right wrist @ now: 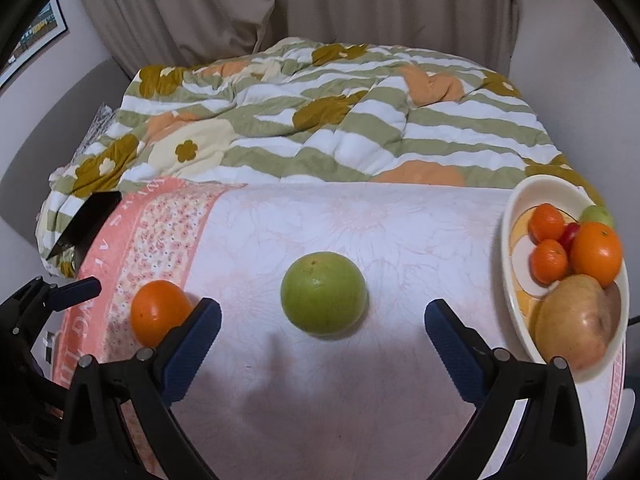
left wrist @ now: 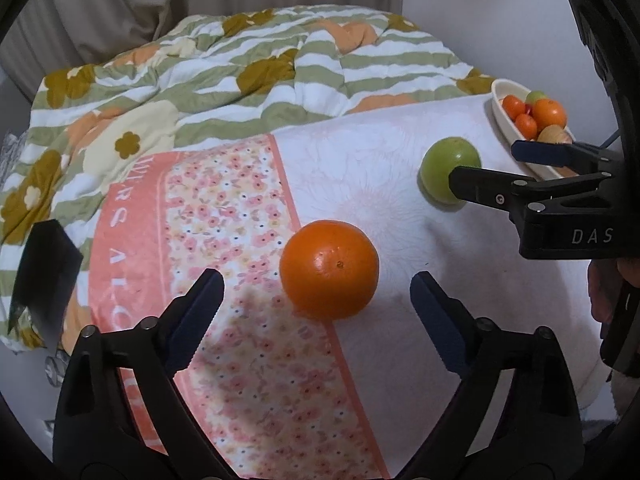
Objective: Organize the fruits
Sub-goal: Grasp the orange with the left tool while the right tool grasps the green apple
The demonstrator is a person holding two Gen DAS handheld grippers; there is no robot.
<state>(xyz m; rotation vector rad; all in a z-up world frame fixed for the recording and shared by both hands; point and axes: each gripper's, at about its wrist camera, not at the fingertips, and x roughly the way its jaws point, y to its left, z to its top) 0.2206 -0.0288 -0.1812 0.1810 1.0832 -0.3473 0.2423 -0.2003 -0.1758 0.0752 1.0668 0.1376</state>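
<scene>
On the bed, over a pink-and-white floral cloth (right wrist: 360, 220), two loose fruits sit side by side, apart from each other. The orange (left wrist: 329, 269) lies right in front of the left hand-held gripper (left wrist: 316, 292), lined up with the gap between its fingers, which are spread wide and not touching it. Same deal on the other side: the green fruit (right wrist: 323, 293) sits just ahead of the right hand-held gripper (right wrist: 322, 322), centred between its wide-apart fingers, nothing clamped. Off to the right, the cream bowl (right wrist: 516, 208) rests at the cloth's edge, already holding oranges, small tangerines, something green and a big yellowish fruit. A striped flowery quilt (right wrist: 320, 120) is bunched up behind it all.
</scene>
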